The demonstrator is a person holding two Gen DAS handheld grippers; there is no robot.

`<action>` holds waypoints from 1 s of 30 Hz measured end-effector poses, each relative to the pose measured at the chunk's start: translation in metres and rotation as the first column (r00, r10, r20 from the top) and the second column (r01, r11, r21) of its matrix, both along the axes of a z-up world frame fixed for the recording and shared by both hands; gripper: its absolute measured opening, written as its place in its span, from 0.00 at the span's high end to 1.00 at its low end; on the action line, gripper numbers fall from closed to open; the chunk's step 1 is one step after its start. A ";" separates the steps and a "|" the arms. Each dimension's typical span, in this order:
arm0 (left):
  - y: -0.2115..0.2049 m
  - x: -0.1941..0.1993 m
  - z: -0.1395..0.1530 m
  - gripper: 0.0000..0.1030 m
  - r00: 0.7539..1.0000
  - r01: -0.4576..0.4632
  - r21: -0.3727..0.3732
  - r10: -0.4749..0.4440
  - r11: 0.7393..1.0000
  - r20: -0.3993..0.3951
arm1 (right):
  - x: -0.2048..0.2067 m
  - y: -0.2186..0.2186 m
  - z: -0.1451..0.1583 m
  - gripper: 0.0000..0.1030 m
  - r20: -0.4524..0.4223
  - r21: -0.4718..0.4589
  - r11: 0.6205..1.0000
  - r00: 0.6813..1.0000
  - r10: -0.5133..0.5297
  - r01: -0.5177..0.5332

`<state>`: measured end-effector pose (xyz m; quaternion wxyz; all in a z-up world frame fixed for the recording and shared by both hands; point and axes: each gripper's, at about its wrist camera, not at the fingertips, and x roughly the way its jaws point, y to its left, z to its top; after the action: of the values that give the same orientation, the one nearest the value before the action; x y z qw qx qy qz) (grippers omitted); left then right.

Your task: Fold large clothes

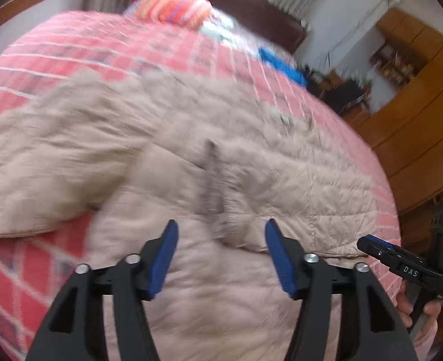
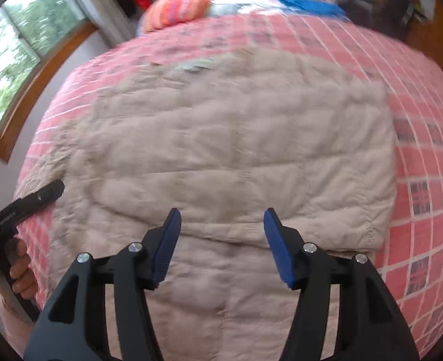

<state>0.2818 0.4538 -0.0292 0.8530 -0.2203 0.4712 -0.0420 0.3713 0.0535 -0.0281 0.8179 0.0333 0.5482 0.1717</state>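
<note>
A large beige quilted jacket (image 1: 167,156) lies spread on a bed with a pink checked cover (image 1: 107,48). In the left wrist view a dark zipper strip (image 1: 212,180) runs down its middle and a sleeve reaches out to the left. My left gripper (image 1: 221,228) hovers open just above the jacket's near part, nothing between its blue pads. The right wrist view shows the jacket (image 2: 230,138) as a broad folded panel. My right gripper (image 2: 221,216) is open over its near hem. Each gripper appears in the other's view: the right one (image 1: 369,245), the left one (image 2: 57,188).
An orange striped pillow (image 1: 173,7) and a blue item (image 1: 281,63) lie at the head of the bed. Wooden cabinets (image 1: 417,126) stand to the right, a window (image 2: 13,51) to the left. A hand (image 2: 21,270) holds the left gripper's handle.
</note>
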 end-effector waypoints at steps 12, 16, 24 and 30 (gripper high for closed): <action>0.259 -0.137 -0.015 0.32 0.836 -0.543 0.067 0.546 0.837 -0.053 | 0.002 0.115 -0.001 0.44 -0.060 0.041 0.981 0.980 0.192 -0.190; 0.317 -0.160 -0.036 0.32 0.749 -0.653 0.054 0.654 0.756 -0.101 | 0.008 0.165 -0.015 0.44 -0.101 0.048 0.967 0.962 0.252 -0.248; 0.361 -0.160 -0.046 0.32 0.714 -0.700 -0.070 0.698 0.710 -0.063 | 0.002 0.235 -0.031 0.44 -0.129 0.054 0.932 0.923 0.363 -0.359; 0.364 -0.148 -0.049 0.34 0.704 -0.710 -0.046 0.709 0.703 -0.045 | 0.004 0.250 -0.049 0.55 -0.167 0.027 0.929 0.914 0.369 -0.370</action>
<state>0.1341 0.8182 -0.0781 0.7910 -0.4105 0.3589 0.2776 0.3755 0.3030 -0.0773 0.7214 -0.0587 0.6123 0.3183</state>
